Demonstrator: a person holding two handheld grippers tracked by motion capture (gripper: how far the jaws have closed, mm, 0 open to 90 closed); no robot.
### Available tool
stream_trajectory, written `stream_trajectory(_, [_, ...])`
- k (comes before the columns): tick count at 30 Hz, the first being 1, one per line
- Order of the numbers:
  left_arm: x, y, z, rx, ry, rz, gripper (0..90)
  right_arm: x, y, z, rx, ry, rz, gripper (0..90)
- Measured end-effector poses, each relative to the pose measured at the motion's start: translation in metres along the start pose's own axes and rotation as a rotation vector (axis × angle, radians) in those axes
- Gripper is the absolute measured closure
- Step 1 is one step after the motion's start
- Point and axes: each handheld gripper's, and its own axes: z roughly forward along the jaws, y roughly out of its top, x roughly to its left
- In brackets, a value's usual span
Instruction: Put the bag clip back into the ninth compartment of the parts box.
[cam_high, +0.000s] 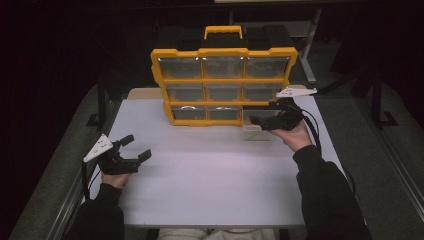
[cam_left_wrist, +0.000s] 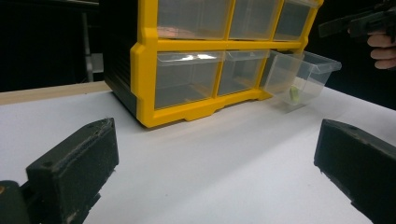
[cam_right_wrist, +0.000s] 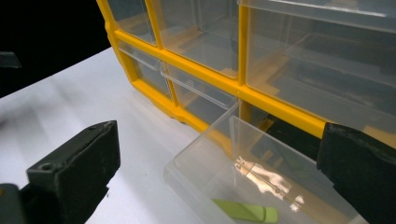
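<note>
Black jaws of right gripper (cam_high: 261, 121) spread wide, empty, poised just above pulled-out clear drawer (cam_right_wrist: 243, 186) at organizer's (cam_high: 223, 85) bottom-right slot. Green piece (cam_right_wrist: 246, 211) lies inside drawer, directly below. Left gripper (cam_high: 135, 148) wide too, empty, well apart, resting near table's (cam_high: 215, 185) left edge.

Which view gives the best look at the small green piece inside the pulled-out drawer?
The right gripper view: the green piece lies close, flat on the drawer floor. The left gripper view shows it far off through the clear wall; the high view can't resolve it.
</note>
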Motion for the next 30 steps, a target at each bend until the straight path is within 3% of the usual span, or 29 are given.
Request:
stream_trajectory(11, [0.0, 0.0, -0.001, 0.0, 0.005, -0.002, 0.0, 0.002, -0.018, -0.014, -0.023, -0.014, 0.003, 0.0])
stream_trajectory(19, [0.0, 0.0, -0.001, 0.002, 0.004, -0.001, 0.0, 0.006, -0.027, -0.024, -0.085, -0.018, -0.006, 0.0])
stream_trajectory(30, [0.0, 0.0, -0.002, 0.001, 0.006, 0.0, 0.0, 0.012, -0.04, -0.032, -0.089, -0.02, -0.017, 0.0])
